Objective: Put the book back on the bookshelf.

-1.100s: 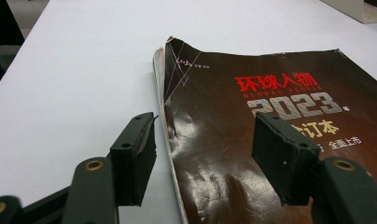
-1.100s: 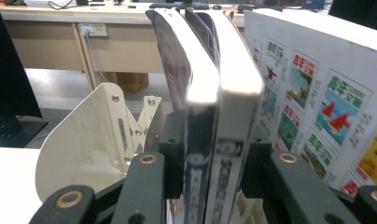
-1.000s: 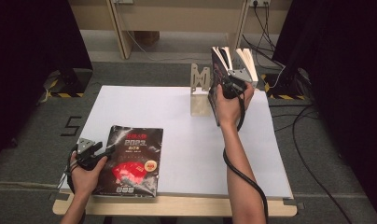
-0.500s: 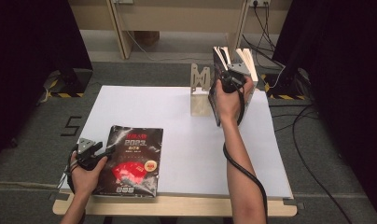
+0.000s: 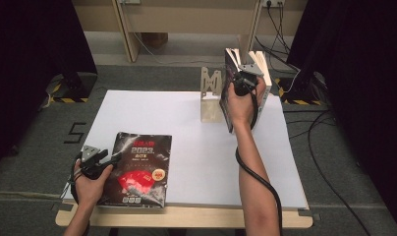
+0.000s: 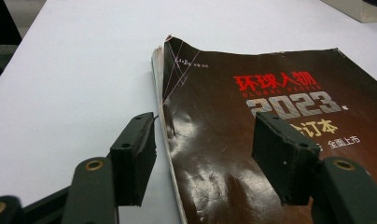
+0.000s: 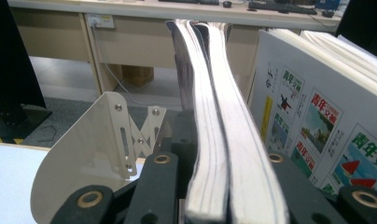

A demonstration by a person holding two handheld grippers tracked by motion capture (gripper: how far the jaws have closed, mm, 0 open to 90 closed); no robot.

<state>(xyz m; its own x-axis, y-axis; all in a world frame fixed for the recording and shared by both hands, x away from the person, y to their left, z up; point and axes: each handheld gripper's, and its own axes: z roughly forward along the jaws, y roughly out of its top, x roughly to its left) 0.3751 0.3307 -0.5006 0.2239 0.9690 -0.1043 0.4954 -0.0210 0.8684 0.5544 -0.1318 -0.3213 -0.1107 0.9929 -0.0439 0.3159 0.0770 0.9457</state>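
A recording room set up like a lab or studio: black curtains (image 5: 34,59) hang on both sides, well to the left and right of the jaws, and grey carpet (image 5: 152,73) covers the floor. Yellow-and-black hazard tape (image 5: 64,98) marks stand feet, and a taped "5" (image 5: 74,132) sits on the carpet beside the white-topped desk (image 5: 186,147). Beyond the jaws, cables (image 5: 280,19) run from wall sockets (image 7: 99,20) along a beige bench.

Dark magazine (image 5: 140,167) — red, silver cover lettering; table (image 5: 162,113) white; bookend (image 7: 84,149) cream, perhaps beige.
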